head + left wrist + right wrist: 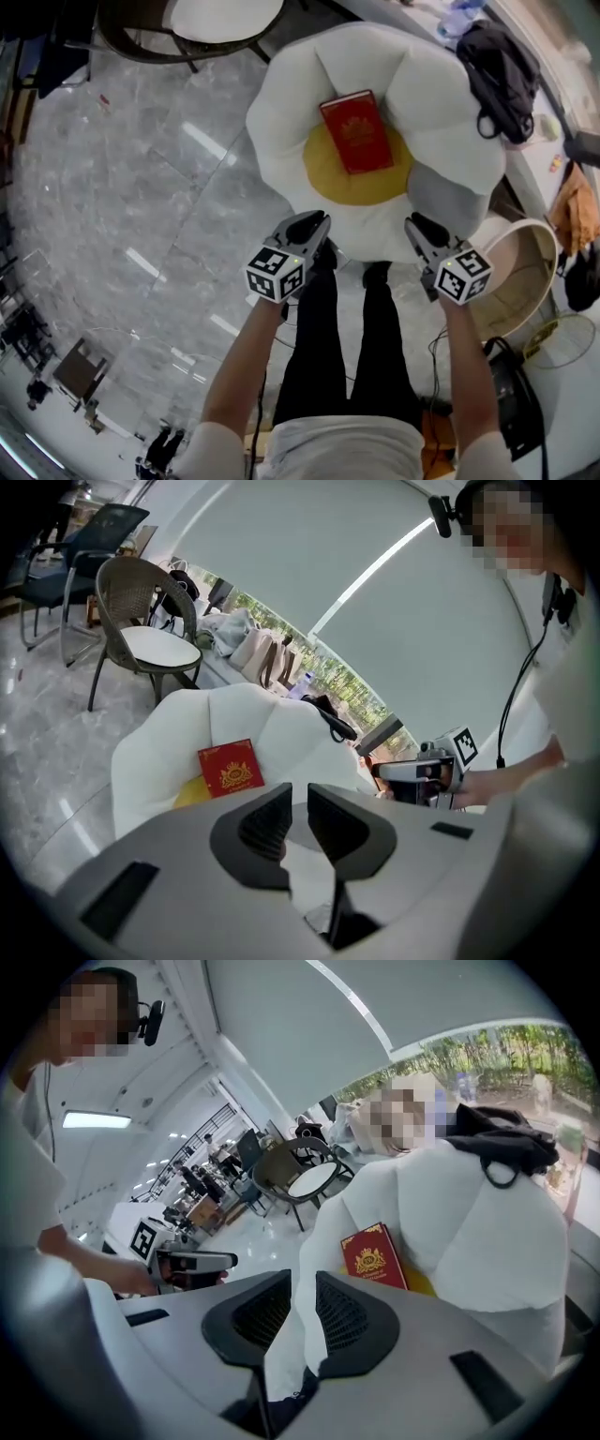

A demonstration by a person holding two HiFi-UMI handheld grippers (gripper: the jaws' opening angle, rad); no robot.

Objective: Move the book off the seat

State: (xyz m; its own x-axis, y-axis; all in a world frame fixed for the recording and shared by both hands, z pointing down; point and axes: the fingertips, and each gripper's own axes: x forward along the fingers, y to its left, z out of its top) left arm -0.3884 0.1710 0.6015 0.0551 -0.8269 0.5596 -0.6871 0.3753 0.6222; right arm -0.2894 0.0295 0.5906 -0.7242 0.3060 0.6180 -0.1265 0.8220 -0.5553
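A red book (357, 131) with a gold emblem lies flat on the yellow centre of a white, flower-shaped seat (309, 84). It also shows in the left gripper view as the book (230, 768) and in the right gripper view as the book (373, 1255). My left gripper (317, 223) hovers at the seat's near left edge, short of the book. Its jaws stand a narrow gap apart with nothing between them. My right gripper (415, 227) hovers at the near right edge. It is likewise slightly open and empty.
A black bag (497, 75) rests on the seat's far right petal. A wicker chair (206, 23) stands behind the seat on the marble floor. A round tub (520, 272) sits to my right. My legs stand against the seat's front.
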